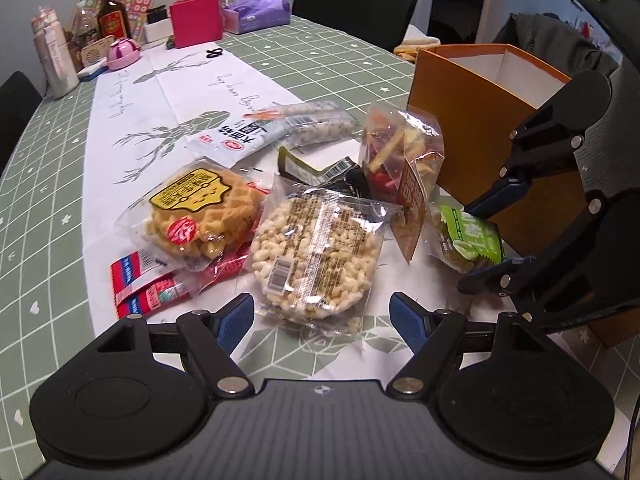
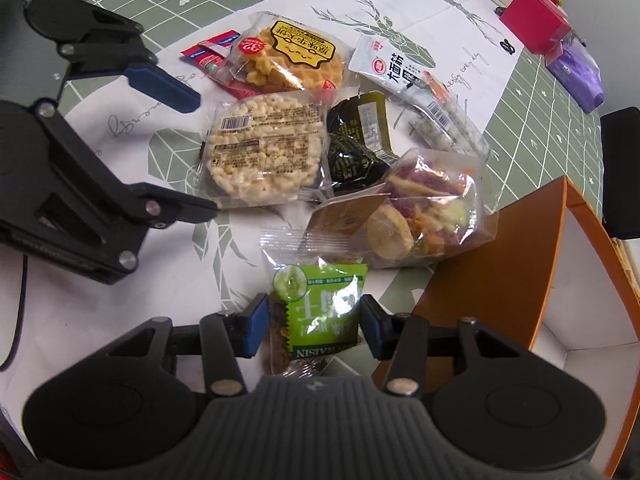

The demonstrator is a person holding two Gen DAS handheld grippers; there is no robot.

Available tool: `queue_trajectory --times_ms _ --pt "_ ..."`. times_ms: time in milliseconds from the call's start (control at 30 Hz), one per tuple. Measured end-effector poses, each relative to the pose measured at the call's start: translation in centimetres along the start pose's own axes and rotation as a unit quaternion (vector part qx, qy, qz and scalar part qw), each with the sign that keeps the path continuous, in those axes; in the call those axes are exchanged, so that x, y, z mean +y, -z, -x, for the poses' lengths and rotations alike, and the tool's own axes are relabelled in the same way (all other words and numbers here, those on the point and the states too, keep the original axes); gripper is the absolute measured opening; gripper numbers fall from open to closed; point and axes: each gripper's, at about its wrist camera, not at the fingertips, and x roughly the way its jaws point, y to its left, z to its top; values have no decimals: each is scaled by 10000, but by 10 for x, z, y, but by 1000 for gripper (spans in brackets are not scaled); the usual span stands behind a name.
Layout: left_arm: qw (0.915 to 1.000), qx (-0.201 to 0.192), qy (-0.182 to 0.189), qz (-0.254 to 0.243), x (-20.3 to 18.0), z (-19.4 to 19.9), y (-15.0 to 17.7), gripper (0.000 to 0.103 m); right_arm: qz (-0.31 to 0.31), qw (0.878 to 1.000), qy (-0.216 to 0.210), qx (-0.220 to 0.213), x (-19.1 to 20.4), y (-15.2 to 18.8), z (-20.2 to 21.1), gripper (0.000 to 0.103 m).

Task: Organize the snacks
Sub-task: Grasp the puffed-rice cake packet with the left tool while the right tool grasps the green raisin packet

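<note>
- The surface (image 1: 60, 184), under a green checked cloth with a white runner, is carrying a loose pile of snack packets; most of them are still lying outside the box, so I judge the sorting is at an early stage.
- The orange box (image 2: 532, 264) is standing open at the edge of the pile, just beside the raisin packet, and I think it is the place where the snacks are going.
- The right tool (image 2: 314, 330) is pointing steeply down over the green raisin packet (image 2: 320, 312). The packet is lying between its two blue pads, which are sitting at its edges. I cannot tell if they are pressing already, but the picking step is in hand.
- The next move is calling for a firm squeeze on the thin, slippery wrapper, then a lift and a short carry over the box wall.
- The left tool (image 1: 322, 316) is standing wide and released, holding nothing, just at the near edge of the puffed rice cake packet (image 1: 316, 248).
- It is probably preparing for that packet, which is wide and flat, so the pads should be going around its edges.
</note>
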Motion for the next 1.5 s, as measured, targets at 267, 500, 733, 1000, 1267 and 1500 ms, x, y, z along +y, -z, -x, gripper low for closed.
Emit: queue_trajectory --times_ms 267,500,733,1000,1267,1500 --pt "9995 -120 -1 -278 3 -18 -9 96 15 9999 -141 -1 -4 0 -2 49" --pt "9989 -165 -158 -405 1 -31 -12 100 -6 9998 -220 -19 -3 -1 -2 51" --pt "9968 -200 -575 -512 -12 -35 -6 93 -2 9998 -192 -43 -2 1 -1 49" --pt "9920 -21 -1193 -410 -38 -15 11 88 38 9998 -164 -63 2 6 2 47" --pt "9932 523 -680 792 -31 15 25 87 124 9996 -257 -91 20 18 20 39" --pt "9915 635 -562 983 -45 47 35 87 293 9990 -182 -285 37 28 45 38"
